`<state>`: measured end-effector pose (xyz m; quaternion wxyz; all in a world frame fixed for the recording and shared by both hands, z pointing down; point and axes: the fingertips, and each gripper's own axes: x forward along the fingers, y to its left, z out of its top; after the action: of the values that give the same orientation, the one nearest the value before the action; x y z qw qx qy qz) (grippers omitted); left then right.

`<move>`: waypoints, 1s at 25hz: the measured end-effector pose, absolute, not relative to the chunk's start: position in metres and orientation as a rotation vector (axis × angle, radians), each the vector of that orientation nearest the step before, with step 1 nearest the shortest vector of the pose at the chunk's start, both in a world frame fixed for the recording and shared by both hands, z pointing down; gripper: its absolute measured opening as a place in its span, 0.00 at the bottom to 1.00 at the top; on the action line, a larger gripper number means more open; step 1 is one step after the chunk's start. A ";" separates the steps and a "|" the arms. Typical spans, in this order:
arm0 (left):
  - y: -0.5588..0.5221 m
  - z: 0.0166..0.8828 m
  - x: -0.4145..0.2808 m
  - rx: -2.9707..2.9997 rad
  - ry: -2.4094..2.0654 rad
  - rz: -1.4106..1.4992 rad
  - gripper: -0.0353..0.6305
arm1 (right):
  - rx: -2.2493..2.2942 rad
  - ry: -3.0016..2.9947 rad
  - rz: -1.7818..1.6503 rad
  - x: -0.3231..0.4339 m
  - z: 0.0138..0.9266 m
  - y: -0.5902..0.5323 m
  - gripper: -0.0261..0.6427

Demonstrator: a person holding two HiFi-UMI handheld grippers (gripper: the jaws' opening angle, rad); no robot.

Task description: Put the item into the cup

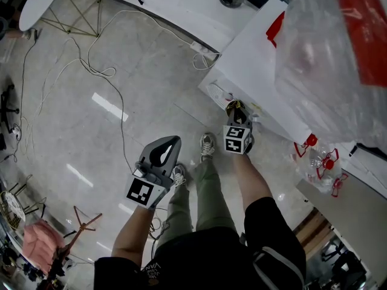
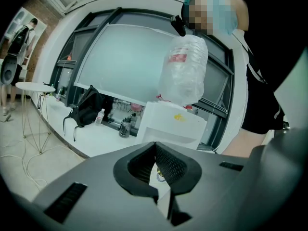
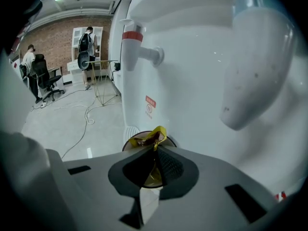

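Note:
My right gripper (image 1: 237,110) (image 3: 155,148) is shut on a small yellow wrapped item (image 3: 153,135) (image 1: 236,106). The item hangs just above the rim of a round dark cup (image 3: 131,141), which stands at the foot of a white water dispenser (image 3: 192,81) (image 1: 257,59), under its red-banded tap (image 3: 139,49). In the head view the cup is hidden behind the gripper. My left gripper (image 1: 164,152) (image 2: 155,146) is held lower left, away from the dispenser, over the floor. Its jaws are shut with nothing between them.
A large clear water bottle (image 1: 329,53) (image 2: 185,71) tops the dispenser. Cables (image 1: 91,65) trail over the shiny floor and a white round table (image 1: 39,2) stands far left. The person's feet (image 1: 207,145) are below the grippers. People stand far back in the right gripper view.

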<state>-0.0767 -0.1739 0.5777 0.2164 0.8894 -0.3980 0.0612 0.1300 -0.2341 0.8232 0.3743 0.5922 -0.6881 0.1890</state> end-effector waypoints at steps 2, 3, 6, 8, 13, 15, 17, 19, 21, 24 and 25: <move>-0.174 0.578 -0.076 2.467 -1.101 0.168 0.08 | 1.532 -1.774 0.503 0.130 0.823 -0.234 0.11; -0.174 0.578 -0.076 2.469 -1.099 0.166 0.08 | 1.541 -1.781 0.515 0.130 0.823 -0.234 0.11; -0.175 0.578 -0.076 2.474 -1.094 0.165 0.08 | 1.576 -1.797 0.557 0.129 0.822 -0.231 0.11; -0.175 0.576 -0.075 2.479 -1.091 0.160 0.08 | 1.599 -1.814 0.570 0.129 0.816 -0.230 0.11; -0.171 0.570 -0.073 2.493 -1.079 0.157 0.08 | 1.639 -1.830 0.606 0.129 0.807 -0.218 0.11; -0.170 0.567 -0.073 2.498 -1.073 0.155 0.08 | 1.662 -1.841 0.607 0.129 0.801 -0.216 0.11; -0.167 0.564 -0.073 2.506 -1.067 0.155 0.08 | 1.687 -1.858 0.607 0.129 0.794 -0.213 0.11; -0.164 0.561 -0.073 2.513 -1.062 0.155 0.08 | 1.709 -1.865 0.616 0.129 0.788 -0.210 0.11; -0.160 0.558 -0.073 2.518 -1.059 0.154 0.08 | 1.725 -1.867 0.632 0.128 0.783 -0.205 0.11; -0.155 0.552 -0.071 2.530 -1.053 0.151 0.08 | 1.743 -1.865 0.645 0.128 0.775 -0.196 0.11; -0.153 0.549 -0.071 2.536 -1.050 0.148 0.08 | 1.744 -1.860 0.646 0.128 0.772 -0.192 0.11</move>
<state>-0.0711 -0.1527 0.5492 0.1953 0.9048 -0.3747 0.0529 0.1281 -0.1923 0.7716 0.2526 0.6416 -0.6842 0.2375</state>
